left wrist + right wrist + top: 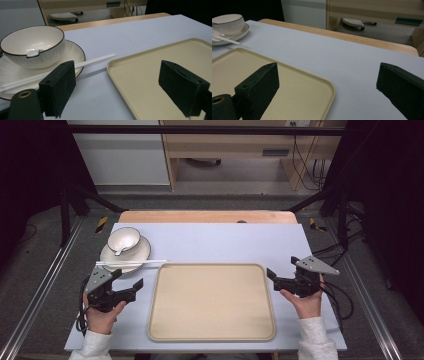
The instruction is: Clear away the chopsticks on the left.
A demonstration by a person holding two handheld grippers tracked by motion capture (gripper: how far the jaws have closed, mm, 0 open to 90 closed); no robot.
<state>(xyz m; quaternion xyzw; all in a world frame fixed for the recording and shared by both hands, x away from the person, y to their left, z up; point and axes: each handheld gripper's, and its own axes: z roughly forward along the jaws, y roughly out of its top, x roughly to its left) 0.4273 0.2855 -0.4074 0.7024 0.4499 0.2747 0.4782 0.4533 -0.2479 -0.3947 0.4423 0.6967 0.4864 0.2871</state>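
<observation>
— Any writing on that tray (212, 302)?

— None I can read; it's plain beige (long side running left to right), flat on the desk (225, 240) between both hands.

— And the grippers?

— Left gripper (131, 282) has its jaws apart, nothing in them, just beside the tray's left edge. Right gripper (272, 276) likewise gapes empty at the right edge.

— The chopsticks (131, 263)?

— Across the plate (125, 254), tips pointing right; the bowl (123, 240) sits on it.
</observation>
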